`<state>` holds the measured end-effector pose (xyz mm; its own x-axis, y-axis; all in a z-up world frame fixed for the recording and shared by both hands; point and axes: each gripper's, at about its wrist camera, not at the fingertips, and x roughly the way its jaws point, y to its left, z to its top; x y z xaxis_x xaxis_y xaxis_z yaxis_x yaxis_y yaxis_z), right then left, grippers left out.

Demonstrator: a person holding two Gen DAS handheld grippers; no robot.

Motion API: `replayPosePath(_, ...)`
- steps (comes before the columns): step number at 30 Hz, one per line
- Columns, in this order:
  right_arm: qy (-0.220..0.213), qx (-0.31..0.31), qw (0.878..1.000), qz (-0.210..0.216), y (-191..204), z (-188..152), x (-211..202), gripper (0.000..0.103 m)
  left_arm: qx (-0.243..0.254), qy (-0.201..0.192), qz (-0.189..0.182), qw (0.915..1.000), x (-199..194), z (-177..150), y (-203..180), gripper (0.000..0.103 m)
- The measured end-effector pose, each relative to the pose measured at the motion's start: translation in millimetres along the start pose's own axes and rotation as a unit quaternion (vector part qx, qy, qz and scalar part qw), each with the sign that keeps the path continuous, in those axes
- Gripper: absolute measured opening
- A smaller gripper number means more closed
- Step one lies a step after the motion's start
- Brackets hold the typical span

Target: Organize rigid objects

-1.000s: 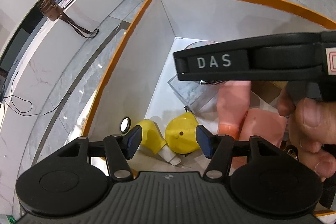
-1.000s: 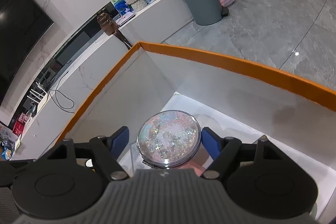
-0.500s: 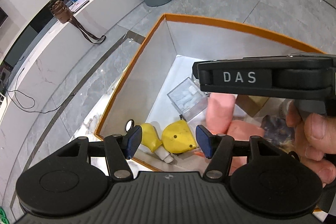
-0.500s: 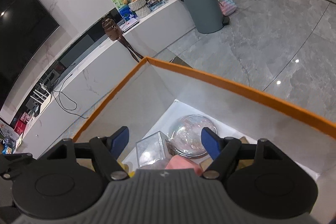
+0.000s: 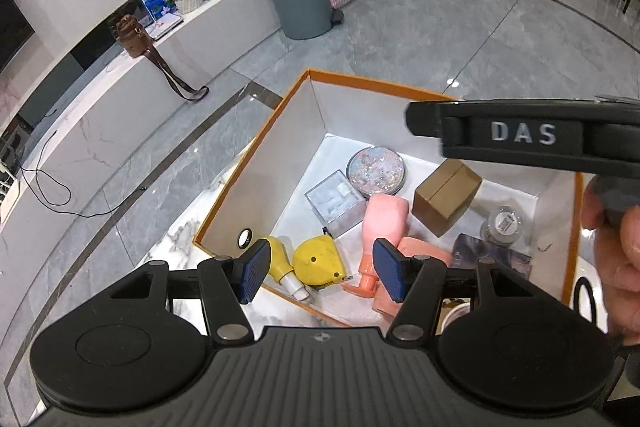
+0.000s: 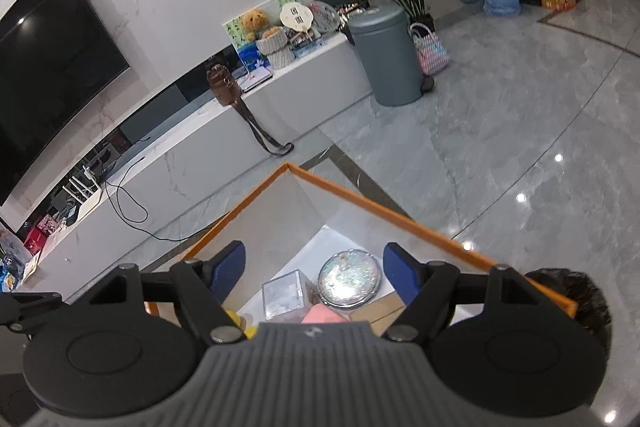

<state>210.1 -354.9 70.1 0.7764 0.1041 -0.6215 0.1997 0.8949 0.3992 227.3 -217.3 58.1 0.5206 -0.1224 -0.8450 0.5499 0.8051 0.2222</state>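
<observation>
Orange-rimmed box [image 5: 256, 151] holding glitter compact mirror [image 5: 376, 169] at its far corner, clear cube [image 5: 335, 202] just beside; left claw [image 5: 320, 271] and right claw [image 6: 314, 269] above it, both parted, empty.

The near edge of the orange-rimmed box [image 5: 256, 143] is covered by the left gripper [image 5: 318, 273]. The pink bottle [image 5: 384, 223] is partly masked by a blue pad. The label on the small jar [image 5: 502, 225] is too small to be read. In the right wrist view, most of the box contents are hidden behind the right gripper [image 6: 314, 273], and a dark rounded shape [image 6: 580, 299] at the right is left unidentified.
</observation>
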Motion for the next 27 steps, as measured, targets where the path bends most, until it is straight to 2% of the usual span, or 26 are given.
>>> replayPosePath(3, -0.008, -0.01, 1.0, -0.004, -2, 1, -15, 0.075, -0.023, -0.02, -0.001, 0.9995, -14, -2, 2, 0.071)
replayPosePath(6, -0.019, -0.027, 0.999, -0.012, -2, 1, -31, 0.076, -0.068, -0.058, -0.006, 0.996, -33, -7, 5, 0.075)
replayPosePath(8, -0.029, -0.04, 0.999, -0.015, -1, 0, -44, 0.077, -0.098, -0.089, -0.008, 0.9912, -46, -14, 6, 0.085)
replayPosePath(12, -0.054, -0.074, 0.996, -0.021, 2, -6, -70, 0.079, -0.146, -0.125, -0.02, 0.9811, -66, -29, 5, 0.089)
replayPosePath(15, -0.072, -0.096, 0.992, -0.026, 2, -13, -90, 0.079, -0.194, -0.148, -0.024, 0.9696, -79, -50, 4, 0.094)
replayPosePath(18, -0.091, -0.109, 0.99, -0.028, 1, -19, -109, 0.082, -0.231, -0.16, -0.023, 0.9594, -84, -72, 1, 0.098)
replayPosePath(22, -0.101, -0.125, 0.987, -0.026, -2, -27, -128, 0.086, -0.24, -0.163, -0.001, 0.9569, -83, -87, -7, 0.098)
replayPosePath(27, -0.091, -0.158, 0.983, -0.039, -3, -41, -137, 0.094, -0.281, -0.161, -0.002, 0.9461, -77, -93, -4, 0.098)
